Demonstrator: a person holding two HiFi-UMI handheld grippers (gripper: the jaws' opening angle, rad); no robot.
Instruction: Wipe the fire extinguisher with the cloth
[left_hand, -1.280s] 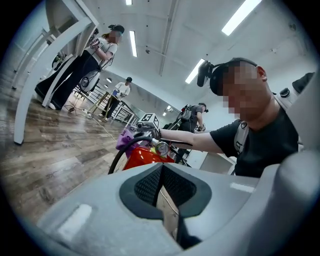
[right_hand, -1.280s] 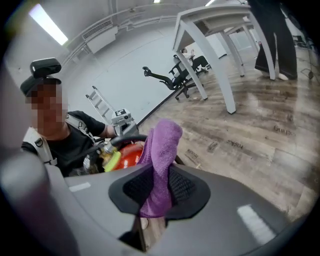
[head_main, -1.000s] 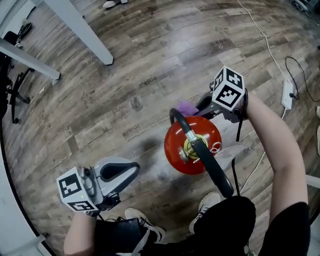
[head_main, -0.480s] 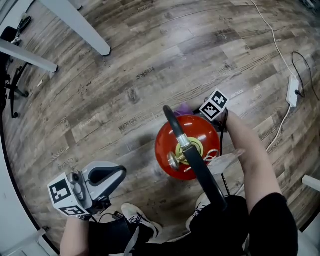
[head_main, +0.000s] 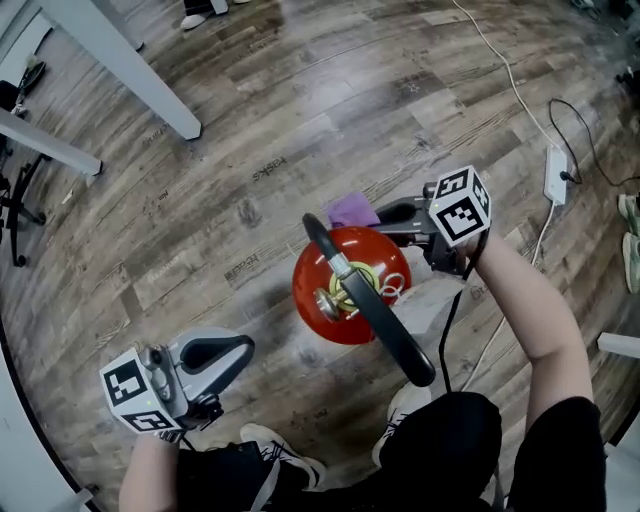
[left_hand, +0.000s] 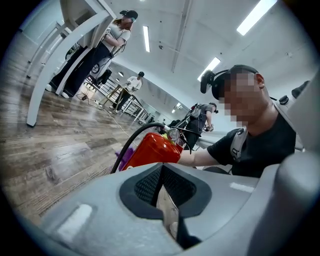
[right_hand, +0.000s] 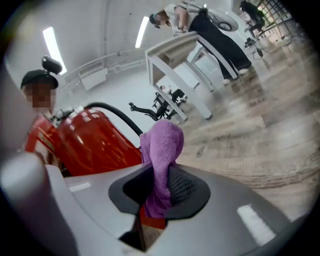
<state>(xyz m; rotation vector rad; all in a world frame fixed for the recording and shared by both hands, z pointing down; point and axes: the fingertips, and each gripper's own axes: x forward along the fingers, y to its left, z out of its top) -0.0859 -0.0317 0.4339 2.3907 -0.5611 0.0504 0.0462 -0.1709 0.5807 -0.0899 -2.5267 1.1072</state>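
While pinching cloth (right_hand: 161, 145) in right gripper (head_main: 388, 212): beside upright fire extinguisher's (head_main: 312, 292) far side.
Probably touching; left gripper (head_main: 238, 350) shut, farther off.

the red fire extinguisher (head_main: 312, 300) stands upright on the wooden floor (head_main: 300, 100), and its black hose (head_main: 385, 325) runs across its top. the purple cloth (head_main: 352, 210) is bunched, pinched in the right gripper (right_hand: 159, 186), just beside the red body.
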